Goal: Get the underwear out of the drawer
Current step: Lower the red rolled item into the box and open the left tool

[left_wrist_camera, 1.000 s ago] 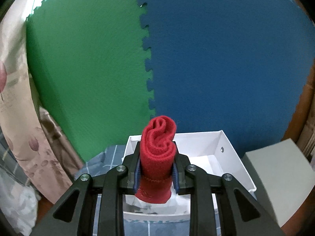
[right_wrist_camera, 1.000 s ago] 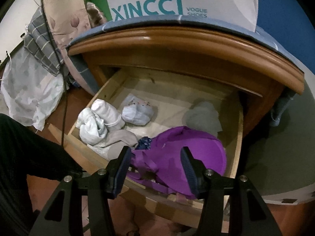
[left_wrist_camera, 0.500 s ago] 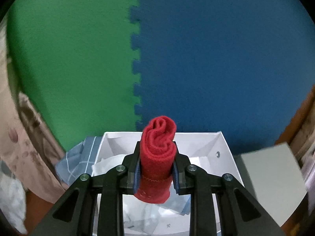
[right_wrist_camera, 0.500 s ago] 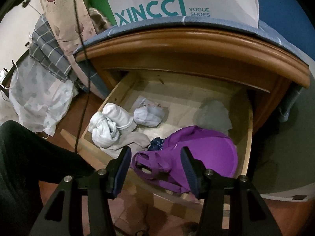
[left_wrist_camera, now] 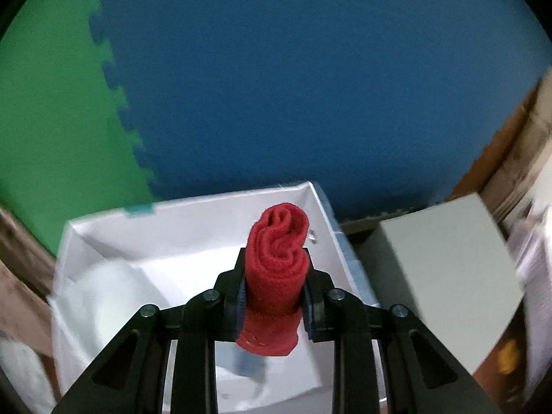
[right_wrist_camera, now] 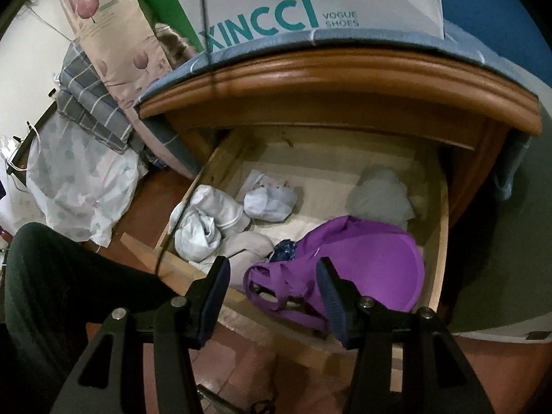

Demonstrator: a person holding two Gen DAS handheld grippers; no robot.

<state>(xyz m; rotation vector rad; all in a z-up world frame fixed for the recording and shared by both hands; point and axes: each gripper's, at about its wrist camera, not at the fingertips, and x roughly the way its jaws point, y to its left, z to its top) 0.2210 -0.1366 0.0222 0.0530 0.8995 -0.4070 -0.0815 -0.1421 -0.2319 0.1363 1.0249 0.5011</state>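
A green foam mat is joined to a blue foam mat. A grey box is seen beside a white box. Patterned bedding is heaped on the floor.

Red rolled underwear is seen upright, a tight fabric roll with its spiral end facing up and a stitched hem at the bottom, held above a white box.

Wooden drawer is pulled open under a curved wooden top. Inside: a purple garment with straps is spread across the front right; a white bundle is crumpled at the front left; a pale rolled piece is placed mid-drawer; a grey bundle is set toward the back right; a small dark blue patterned item is tucked against the purple garment.
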